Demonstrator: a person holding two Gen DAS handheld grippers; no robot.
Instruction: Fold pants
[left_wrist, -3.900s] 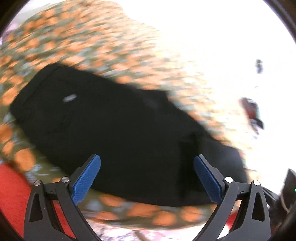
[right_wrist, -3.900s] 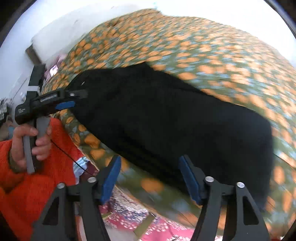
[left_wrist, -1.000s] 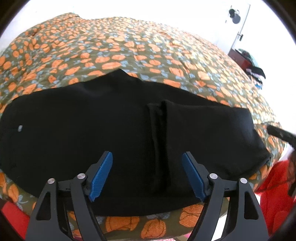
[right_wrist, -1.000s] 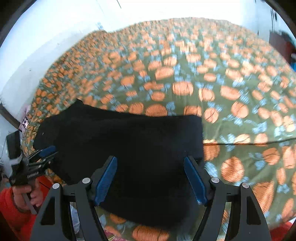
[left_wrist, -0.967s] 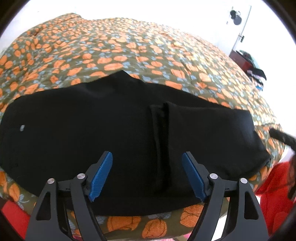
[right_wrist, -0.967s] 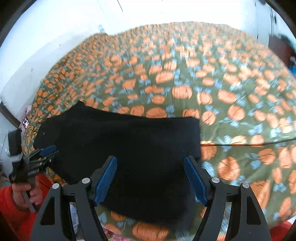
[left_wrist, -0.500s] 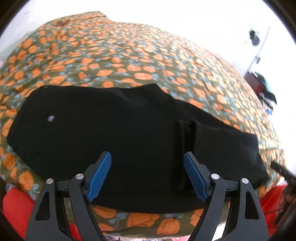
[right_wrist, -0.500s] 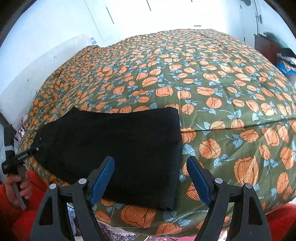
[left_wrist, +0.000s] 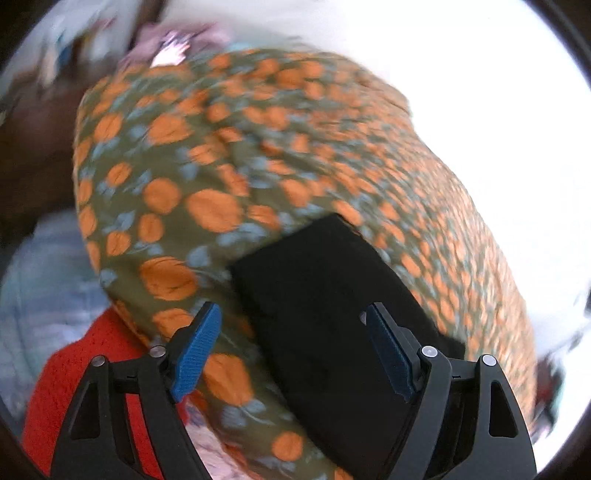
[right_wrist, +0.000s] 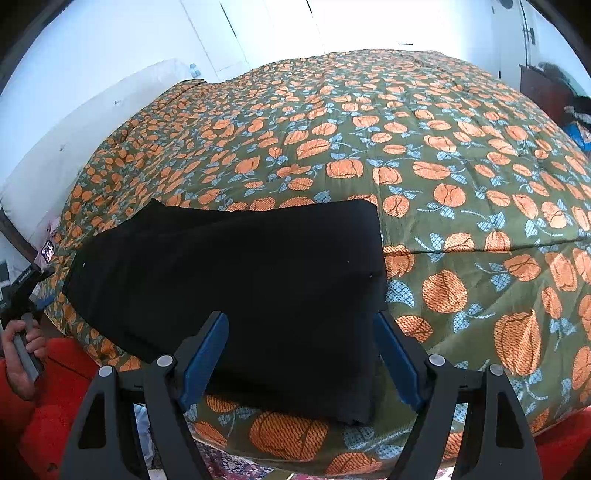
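Observation:
The black pants (right_wrist: 240, 288) lie flat along the near edge of the pumpkin-print bedspread (right_wrist: 443, 166), folded into a long band. My right gripper (right_wrist: 301, 358) hovers open over their right end, with nothing between its blue pads. The left wrist view is blurred. There my left gripper (left_wrist: 291, 354) is open above the other end of the pants (left_wrist: 332, 314), holding nothing. In the right wrist view the left gripper (right_wrist: 26, 291) shows at the far left, in a hand (right_wrist: 22, 343).
The bedspread (left_wrist: 221, 147) covers the whole bed beyond the pants. A red sleeve (right_wrist: 55, 406) is at the lower left, and a white headboard (right_wrist: 74, 147) stands at the left. A dark cabinet (right_wrist: 543, 92) is at the far right. Patterned floor shows below the bed edge.
The left gripper has swept sideways along the pants and rolled, so its view now shows one end of them at a slant. The right gripper has hardly moved. Both stay open.

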